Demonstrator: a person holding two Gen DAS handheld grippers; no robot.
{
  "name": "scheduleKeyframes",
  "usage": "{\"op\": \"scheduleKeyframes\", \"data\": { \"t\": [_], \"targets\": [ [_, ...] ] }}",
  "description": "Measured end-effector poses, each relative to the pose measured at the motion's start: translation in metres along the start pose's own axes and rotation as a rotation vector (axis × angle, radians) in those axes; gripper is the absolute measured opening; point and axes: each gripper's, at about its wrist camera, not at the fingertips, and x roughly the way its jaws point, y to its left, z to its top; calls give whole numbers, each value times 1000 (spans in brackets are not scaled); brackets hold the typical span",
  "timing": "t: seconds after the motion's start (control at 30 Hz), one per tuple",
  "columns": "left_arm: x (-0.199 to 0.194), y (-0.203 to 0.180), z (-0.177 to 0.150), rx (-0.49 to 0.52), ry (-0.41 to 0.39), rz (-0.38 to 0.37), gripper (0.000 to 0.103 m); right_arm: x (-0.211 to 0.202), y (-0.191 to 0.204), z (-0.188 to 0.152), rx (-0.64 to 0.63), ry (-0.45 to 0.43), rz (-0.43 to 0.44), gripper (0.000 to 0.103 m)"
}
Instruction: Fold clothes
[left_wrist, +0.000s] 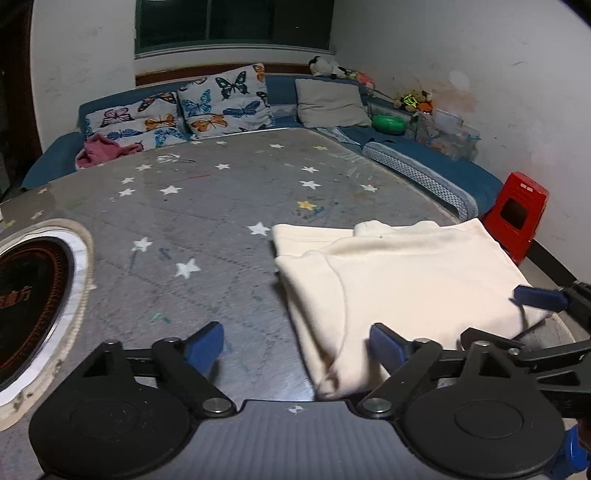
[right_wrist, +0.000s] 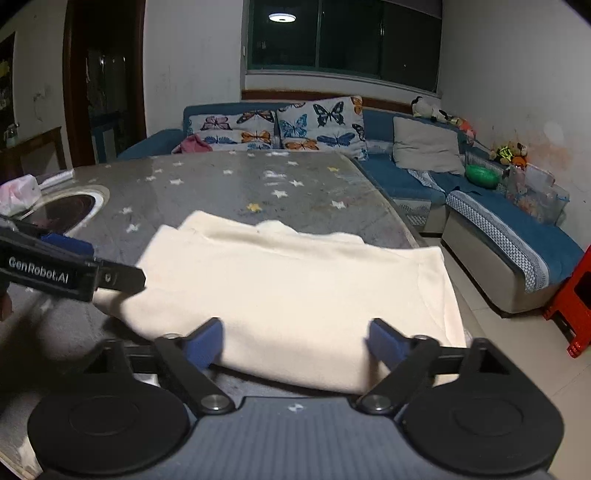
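The table (right_wrist: 229, 184) runs ahead of both grippers. The cream garment (right_wrist: 295, 288) lies on it in a layered fold, right in front of the spread, empty right gripper (right_wrist: 295, 341) and beside the equally spread left gripper (left_wrist: 297, 343). Its near edge overhangs the table; a careless pinch could drag it off or undo the layers.

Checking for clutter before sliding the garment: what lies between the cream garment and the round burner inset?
Only bare star-print table cover lies between the cream garment and the burner inset, seen in the left wrist view.
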Motion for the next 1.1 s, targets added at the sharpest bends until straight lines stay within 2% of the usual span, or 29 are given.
{"op": "scheduleKeyframes", "data": {
  "t": [0.1, 0.2, 0.7, 1.1],
  "targets": [
    [-7, 8, -3, -18, -7, 19, 100, -4, 7, 2, -16, -18, -2, 99],
    [-16, 17, -7, -37, -18, 39, 103, -6, 16, 3, -26, -30, 4, 103],
    [-50, 85, -33, -140, -28, 221, 103, -2, 70, 25, -117, -65, 116, 103],
    [-61, 133, -43, -221, -16, 318, 103, 17, 131, 51, -169, -94, 251, 103]
  ]
}}
